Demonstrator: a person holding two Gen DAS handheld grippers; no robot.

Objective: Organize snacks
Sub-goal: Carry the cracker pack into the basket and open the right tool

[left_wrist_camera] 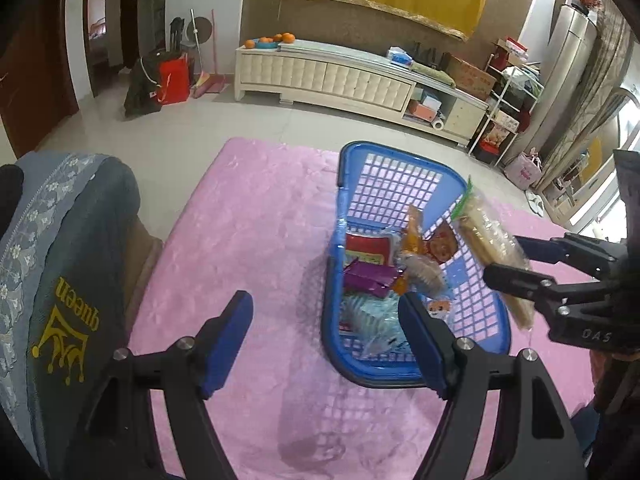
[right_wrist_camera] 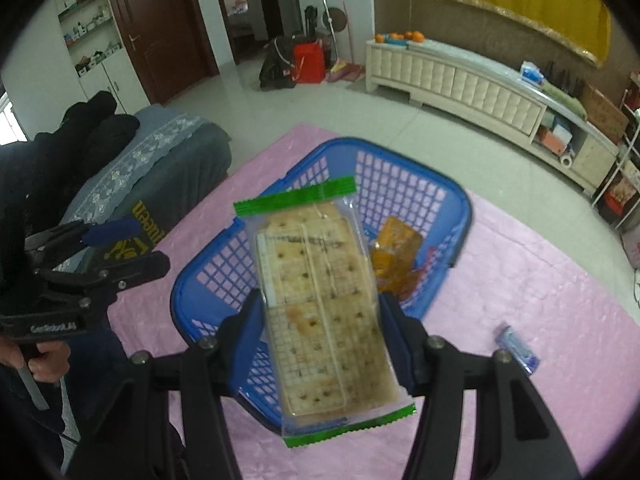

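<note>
Far left: grey-blue cloth cover with lace trim and yellow "queen" print (left_wrist_camera: 76, 248) draped over furniture at the edge of the pink plush mat (left_wrist_camera: 248, 216).

Your left gripper (left_wrist_camera: 326, 334) hangs over the mat with its blue-padded fingers (left_wrist_camera: 228, 340) spread apart and nothing between them. Its right finger sits in front of the near rim of the blue plastic lattice basket (left_wrist_camera: 360, 168). From the right wrist view, your hand (right_wrist_camera: 44, 364) grips its handle at the left edge.

The basket rests on the mat. Inside it, from the left wrist view:
- red flat packet (left_wrist_camera: 368, 249)
- purple wrapped bars (left_wrist_camera: 370, 278)
- orange wrapped snack (left_wrist_camera: 414, 232), standing tilted
- round biscuit pack in clear wrap (left_wrist_camera: 424, 276)
- light blue packet (left_wrist_camera: 372, 316) at the near end

The far half of the basket is bare lattice.

Your right gripper (right_wrist_camera: 320, 340) is clamped on the clear cracker pack with green sealed ends (right_wrist_camera: 320, 300). The fingers press on both long edges at the lower half. The pack is held up in the air above the basket's right side, touching neither basket nor mat. The picture is slightly blurred around it.

Right of the basket: small blue-and-white wrapped piece (right_wrist_camera: 516, 346) lies alone on the mat, well apart from the basket.
</note>
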